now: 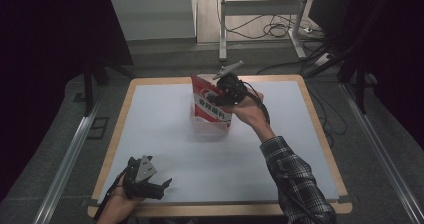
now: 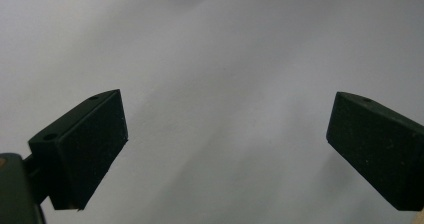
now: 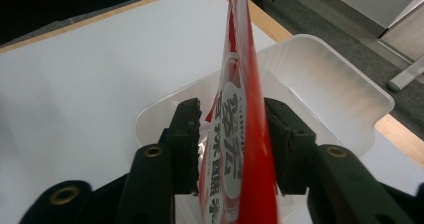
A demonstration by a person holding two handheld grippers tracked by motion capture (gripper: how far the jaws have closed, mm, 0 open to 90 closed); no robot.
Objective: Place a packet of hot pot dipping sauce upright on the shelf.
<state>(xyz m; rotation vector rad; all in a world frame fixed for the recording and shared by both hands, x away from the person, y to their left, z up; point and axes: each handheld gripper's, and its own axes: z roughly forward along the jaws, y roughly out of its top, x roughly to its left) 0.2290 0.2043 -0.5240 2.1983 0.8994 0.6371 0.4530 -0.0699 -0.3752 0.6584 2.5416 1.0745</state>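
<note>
Red pouch (image 1: 209, 103) stands upright inside the clear tub (image 1: 210, 129), w/ the tub sitting toward the far middle of the white table (image 1: 165, 134). Right gripper (image 3: 232, 134) straddles the pouch from the side; in the right gripper view a thin gap shows at each pad, so jaws look apart, not pinching. Left gripper (image 1: 150, 181) rests at the near edge, well away from the tub, jaws wide apart w/ nothing btwn them. Risk: pouch is tall, thin and unsupported, so it prob. flops over the tub rim once the gripper backs off, or a pad snags the film and drags pouch + tub along.
</note>
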